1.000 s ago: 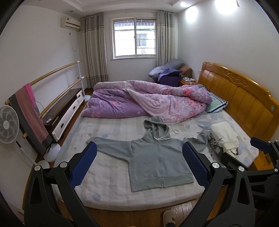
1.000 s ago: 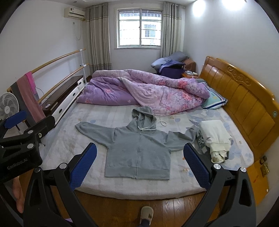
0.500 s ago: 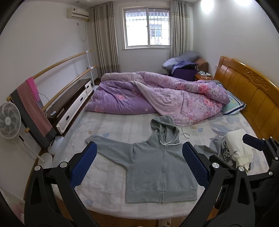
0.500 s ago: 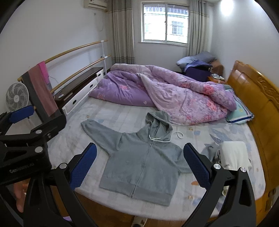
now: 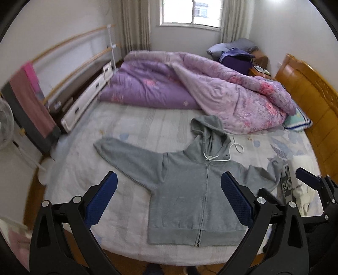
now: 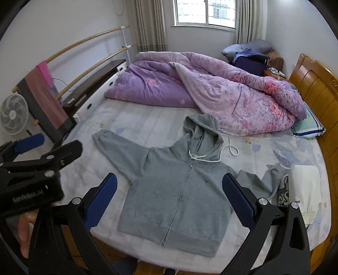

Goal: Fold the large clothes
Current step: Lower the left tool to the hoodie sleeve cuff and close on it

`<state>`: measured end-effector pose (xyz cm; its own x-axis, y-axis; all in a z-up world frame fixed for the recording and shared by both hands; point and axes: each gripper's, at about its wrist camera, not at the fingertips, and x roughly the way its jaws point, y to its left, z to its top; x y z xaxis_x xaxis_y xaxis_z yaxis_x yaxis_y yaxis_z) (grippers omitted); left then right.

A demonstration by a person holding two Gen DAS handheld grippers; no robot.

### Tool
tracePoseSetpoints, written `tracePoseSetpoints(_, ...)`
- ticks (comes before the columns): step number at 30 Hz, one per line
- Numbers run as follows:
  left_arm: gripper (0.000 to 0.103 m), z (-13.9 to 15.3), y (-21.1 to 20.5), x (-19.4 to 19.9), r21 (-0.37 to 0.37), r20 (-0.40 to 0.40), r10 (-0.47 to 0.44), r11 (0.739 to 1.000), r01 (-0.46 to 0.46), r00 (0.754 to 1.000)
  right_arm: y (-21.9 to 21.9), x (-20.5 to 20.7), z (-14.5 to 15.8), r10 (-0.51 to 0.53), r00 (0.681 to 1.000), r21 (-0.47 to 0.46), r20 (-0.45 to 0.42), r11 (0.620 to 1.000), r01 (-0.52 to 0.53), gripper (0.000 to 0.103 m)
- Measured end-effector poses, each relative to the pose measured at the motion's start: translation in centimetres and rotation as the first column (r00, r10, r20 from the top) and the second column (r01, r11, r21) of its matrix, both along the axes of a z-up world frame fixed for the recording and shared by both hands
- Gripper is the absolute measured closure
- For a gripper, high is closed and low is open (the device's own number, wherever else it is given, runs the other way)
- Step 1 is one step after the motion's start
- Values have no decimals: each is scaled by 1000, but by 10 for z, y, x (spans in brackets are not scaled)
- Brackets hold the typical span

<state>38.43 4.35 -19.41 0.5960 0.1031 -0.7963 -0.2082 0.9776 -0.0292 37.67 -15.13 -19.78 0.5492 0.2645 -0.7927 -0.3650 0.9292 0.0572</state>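
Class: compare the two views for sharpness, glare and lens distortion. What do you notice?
Left wrist view: motion blur smears the left side, rails included; window overexposed. Right wrist view: sharper, hoodie crisp. Both: fisheye curvature, dark corners.

Daylight from the window fills my room evenly, with soft shadows only. My left view is smeared by motion blur, worst left of the window around the towel. Both views bend and darken at the edges.
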Motion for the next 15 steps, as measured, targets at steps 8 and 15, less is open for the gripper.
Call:
tracePoseSetpoints(8, 5, -96, 133, 68, -136, -110, 51, 989, -66, 993, 59, 59, -66, -162, 986, -84, -46, 984, 158, 7)
tracePoseSetpoints(15, 5, -175, 243, 126, -117, -172, 146, 979, -168, 974, 104, 100, -132, -235, 969, -166, -79, 961, 220, 7)
